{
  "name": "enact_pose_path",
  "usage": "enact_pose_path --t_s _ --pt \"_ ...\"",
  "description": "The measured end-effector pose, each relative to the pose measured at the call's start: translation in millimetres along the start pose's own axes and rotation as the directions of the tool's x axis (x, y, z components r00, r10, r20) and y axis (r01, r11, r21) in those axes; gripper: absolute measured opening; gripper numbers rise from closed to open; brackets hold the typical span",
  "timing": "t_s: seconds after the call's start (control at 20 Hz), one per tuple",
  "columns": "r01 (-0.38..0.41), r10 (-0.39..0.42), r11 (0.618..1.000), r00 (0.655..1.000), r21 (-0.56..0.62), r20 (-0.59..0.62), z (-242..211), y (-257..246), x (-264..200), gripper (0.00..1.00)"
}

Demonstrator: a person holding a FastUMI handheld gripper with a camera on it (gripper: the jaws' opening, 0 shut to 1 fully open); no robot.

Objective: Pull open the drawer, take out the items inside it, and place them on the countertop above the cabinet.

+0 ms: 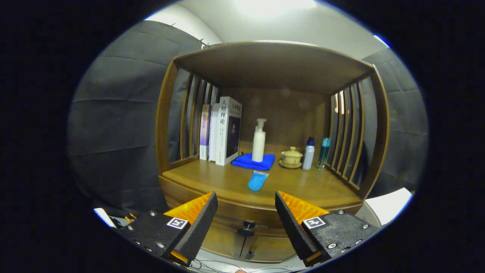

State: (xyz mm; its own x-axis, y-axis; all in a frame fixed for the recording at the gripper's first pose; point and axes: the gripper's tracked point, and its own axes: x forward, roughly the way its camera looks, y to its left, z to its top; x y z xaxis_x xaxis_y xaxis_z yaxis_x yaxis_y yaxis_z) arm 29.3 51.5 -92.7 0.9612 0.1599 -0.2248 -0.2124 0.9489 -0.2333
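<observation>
Dark quilted cloth walls the booth on both sides of a wooden cabinet (pixel 265 151), and we face that cabinet head-on. Low in its front, the drawer (pixel 246 216) sits closed, its dark knob (pixel 247 226) standing out in the gap between our fingers. Our gripper (pixel 246 223) is released, fingers spread wide and gripping nothing, one to each side of the knob without touching it. Below the knob we see the seam where two lower doors (pixel 242 248) meet.

Directly above the drawer lies the countertop (pixel 303 185), a bare wooden shelf roofed by the cabinet's top board and fenced by slatted sides. Just beyond the knob, near the front of that shelf, a small blue tube (pixel 258 180) lies flat. Farther back from the knob, a folded blue cloth (pixel 253 161) carries an upright white pump bottle (pixel 259 141). Left of the cloth, several books (pixel 223 132) stand upright against the slats. Right of the cloth we find a yellowish lidded cup on a saucer (pixel 291 157), then a white bottle with a blue cap (pixel 308 153), then a slim teal bottle (pixel 324 151) nearest the right-hand slats. What the drawer holds, we cannot tell.
</observation>
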Motion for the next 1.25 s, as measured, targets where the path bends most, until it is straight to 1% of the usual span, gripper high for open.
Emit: enact_pose_path --t_s 0.15,0.25,0.5,0.7,1.05,1.25 --pt "0.010 -0.011 1.000 0.999 0.008 0.046 31 -5 -20 0.95" --pt "0.039 -0.041 0.999 0.997 0.030 0.071 49 -15 -35 0.95" --pt "0.077 -0.084 0.995 0.987 0.057 0.135 82 -29 -71 0.95" --pt "0.137 -0.137 0.991 0.981 0.014 0.140 86 -41 -87 0.95" --pt "0.116 -0.116 0.993 0.988 0.004 0.105 76 -31 -83 0.95" --pt "0.126 -0.124 0.992 0.989 -0.022 0.085 70 -30 -79 0.95"
